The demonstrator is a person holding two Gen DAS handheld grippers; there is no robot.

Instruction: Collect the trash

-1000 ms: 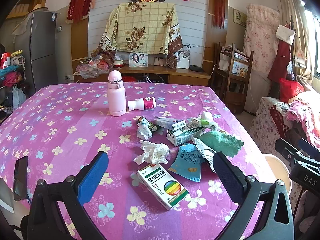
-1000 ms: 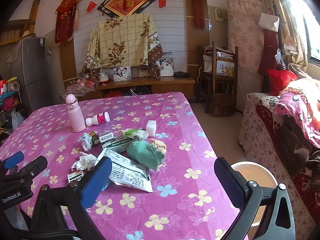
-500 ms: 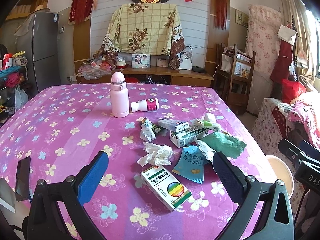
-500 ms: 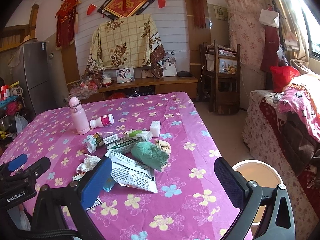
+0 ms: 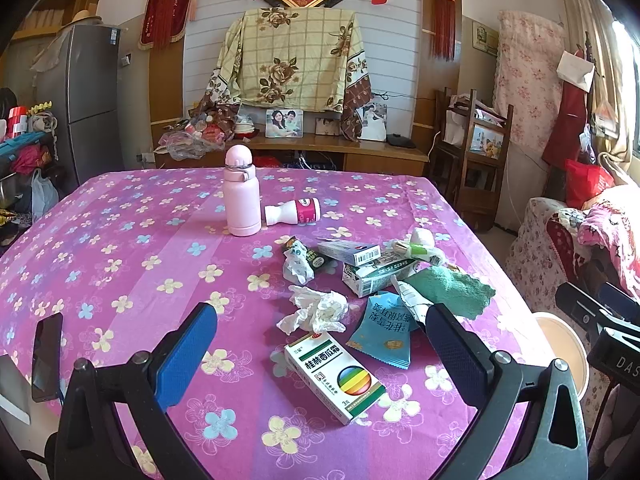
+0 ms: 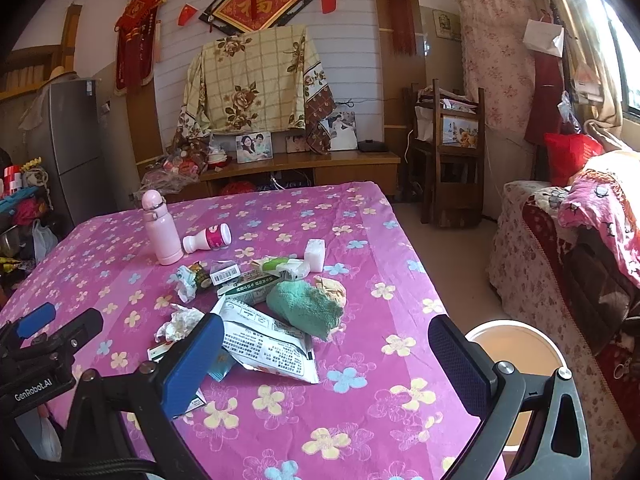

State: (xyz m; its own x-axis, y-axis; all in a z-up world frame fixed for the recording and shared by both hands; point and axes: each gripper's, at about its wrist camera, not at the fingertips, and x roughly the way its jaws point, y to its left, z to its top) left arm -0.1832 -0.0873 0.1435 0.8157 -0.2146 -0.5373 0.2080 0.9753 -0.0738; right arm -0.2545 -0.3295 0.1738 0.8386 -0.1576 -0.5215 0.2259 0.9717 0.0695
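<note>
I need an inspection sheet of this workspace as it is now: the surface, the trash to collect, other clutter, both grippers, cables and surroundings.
Surface: table under a purple flowered cloth.
Job's things: crumpled tissue, medicine box, blue sachet, white printed packet, small cartons; bin on the floor beside the table.
Clutter: upright pink bottle, small bottle lying down, green cloth, phone at the edge.
Grippers: left gripper open, empty; right gripper open, empty.
Cables: nothing seen on the table.
Surroundings: fridge, sofa, wooden chair.
</note>
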